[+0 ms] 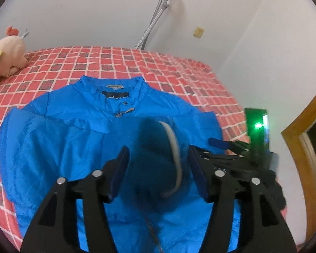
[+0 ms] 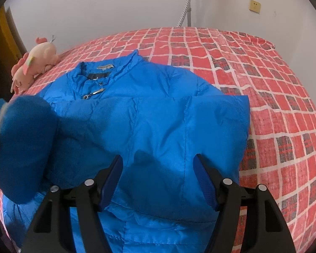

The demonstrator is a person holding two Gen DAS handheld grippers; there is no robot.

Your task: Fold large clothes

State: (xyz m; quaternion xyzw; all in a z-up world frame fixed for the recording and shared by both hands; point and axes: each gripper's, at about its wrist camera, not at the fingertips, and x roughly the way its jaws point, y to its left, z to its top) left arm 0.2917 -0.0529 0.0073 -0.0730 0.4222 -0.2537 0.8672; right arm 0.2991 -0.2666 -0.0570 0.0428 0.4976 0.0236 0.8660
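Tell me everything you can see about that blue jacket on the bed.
The jacket is bright blue, of shiny, quilted, puffy-looking fabric. It lies front up on the red checked bedspread, collar toward the wall. Inside the stand-up collar are a dark band and a small label, and below it a metal zip pull. Both sleeves look folded in across the chest. A darker blue, blurred part with a pale edge sits raised between the fingers of the open left claw; what it is I cannot tell.
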